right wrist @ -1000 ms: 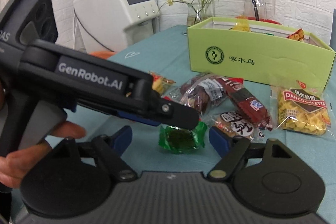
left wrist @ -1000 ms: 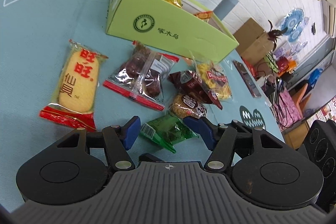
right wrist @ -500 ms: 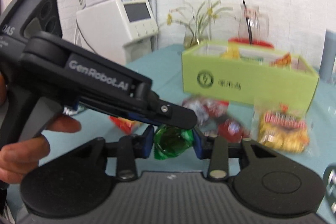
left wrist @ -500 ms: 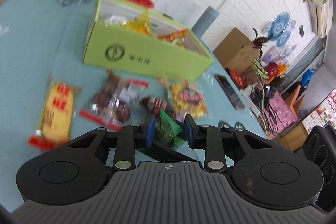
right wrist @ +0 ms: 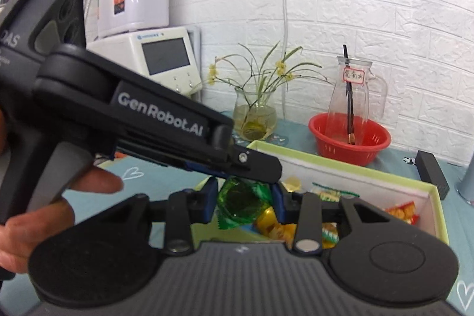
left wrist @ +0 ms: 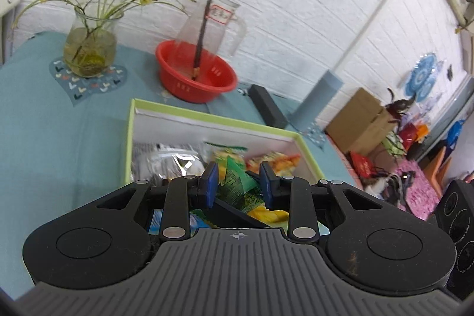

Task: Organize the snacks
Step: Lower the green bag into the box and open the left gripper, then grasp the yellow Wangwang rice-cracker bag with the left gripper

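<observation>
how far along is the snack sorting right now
Several snacks already lie inside the green box. In hand: the green packet is clamped by both the left gripper and the right gripper, held over the box. Left: letting it drop in. These views don't show any snacks outside the box.

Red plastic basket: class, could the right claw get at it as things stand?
Probably not: the right claw is shut on the green foil packet, and the lime-green cardboard box lies before the red plastic basket.

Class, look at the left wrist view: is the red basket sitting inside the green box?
No. The red basket stands on the teal table beyond the green box, outside its far rim.
</observation>
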Demonstrator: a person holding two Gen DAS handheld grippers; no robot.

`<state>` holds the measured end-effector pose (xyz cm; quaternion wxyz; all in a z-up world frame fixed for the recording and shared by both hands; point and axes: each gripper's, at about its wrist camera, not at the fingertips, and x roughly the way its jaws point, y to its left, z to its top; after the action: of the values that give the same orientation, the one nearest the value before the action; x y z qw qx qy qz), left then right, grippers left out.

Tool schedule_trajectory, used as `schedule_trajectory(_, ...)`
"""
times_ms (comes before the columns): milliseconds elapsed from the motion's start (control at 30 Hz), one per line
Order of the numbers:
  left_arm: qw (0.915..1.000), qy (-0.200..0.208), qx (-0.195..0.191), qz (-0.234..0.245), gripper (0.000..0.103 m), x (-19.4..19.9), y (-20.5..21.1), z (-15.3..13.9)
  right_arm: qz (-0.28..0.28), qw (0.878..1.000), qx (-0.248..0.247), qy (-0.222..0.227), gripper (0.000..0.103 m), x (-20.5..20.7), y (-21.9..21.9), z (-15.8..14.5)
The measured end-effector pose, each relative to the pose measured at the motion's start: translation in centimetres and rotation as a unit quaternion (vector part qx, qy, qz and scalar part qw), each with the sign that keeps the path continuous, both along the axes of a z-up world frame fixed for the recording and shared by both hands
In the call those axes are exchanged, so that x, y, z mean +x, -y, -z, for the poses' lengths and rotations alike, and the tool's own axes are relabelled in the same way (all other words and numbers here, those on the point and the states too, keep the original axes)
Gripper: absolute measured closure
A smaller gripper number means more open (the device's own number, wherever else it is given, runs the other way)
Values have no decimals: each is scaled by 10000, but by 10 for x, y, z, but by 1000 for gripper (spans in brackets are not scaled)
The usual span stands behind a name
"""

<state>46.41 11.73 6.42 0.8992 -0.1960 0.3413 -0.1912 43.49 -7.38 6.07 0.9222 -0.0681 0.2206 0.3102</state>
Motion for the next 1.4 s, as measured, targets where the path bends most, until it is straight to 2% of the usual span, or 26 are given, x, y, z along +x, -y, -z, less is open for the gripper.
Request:
schedule_trajectory(167, 9998, -91, 151, -71, 96, 26, -5, 18, -59, 9999, -83, -96, 61, 31, -10, 18)
schedule_trajectory(200, 9997, -53, 185, -117, 91, 27, -6, 19, -40, 9999, -33, -99, 57, 34, -11, 21)
schedule_trajectory(233, 9997, 7, 190, -178, 77, 27, -9, 19, -8, 10000, 31, -74, 53, 34, -9, 23)
schedule_trajectory(267, 9995, 89, 163, -250, 72, 23, -12, 17, 36, 9999, 89, -53, 38, 35, -7, 22)
schedule_trajectory(300, 9991, 207, 143, -329, 68, 17, -17, 12, 91, 9999, 132, 7, 33, 32, -3, 20)
schedule_trajectory(367, 9976, 522, 162, -435, 67, -1, -25, -1, 137, 9994, 207, 236, 32, 19, 8, 11)
schedule_trajectory(433, 9956, 735, 259, -515, 61, -21, -32, -12, 312, 9977, 330, 511, 26, -4, 24, 0)
schedule_trajectory(500, 9942, 855, 336, -567, 55, -42, -39, -18, 387, 9959, 456, 683, 12, -29, 40, -8)
schedule_trajectory(567, 9933, 875, 435, -622, 53, -64, -45, -15, 472, 9947, 530, 749, 11, -56, 50, -10)
schedule_trajectory(667, 9941, 676, 555, -639, 50, -92, -53, 4, 348, 9954, 705, 544, 10, -93, 55, -2)
schedule_trajectory(767, 9944, 294, 697, -735, 50, -110, -64, 34, -175, 9968, 775, 19, 10, -120, 36, 15)
schedule_trajectory(833, 9945, -107, 725, -753, 54, -116, -73, 52, -494, 9960, 657, -346, 11, -134, 14, 32)
schedule_trajectory(1000, 9955, -732, 398, -442, 57, -131, -92, 83, -1022, 9874, 262, -1176, 16, -139, -41, 75)
schedule_trajectory(1100, 9952, -921, 289, -178, 58, -134, -95, 93, -1160, 9841, -49, -1341, 16, -132, -69, 93)
schedule_trajectory(1200, 9948, -995, 105, 201, 59, -132, -93, 98, -1352, 9844, -357, -1069, 11, -131, -89, 97)
schedule_trajectory(1267, 9945, -981, 296, 204, 59, -135, -86, 99, -1340, 9846, -540, -981, 10, -133, -96, 95)
schedule_trajectory(1400, 9935, -1062, 306, 264, 65, -153, -72, 98, -1432, 9828, -365, -1112, 10, -140, -80, 85)
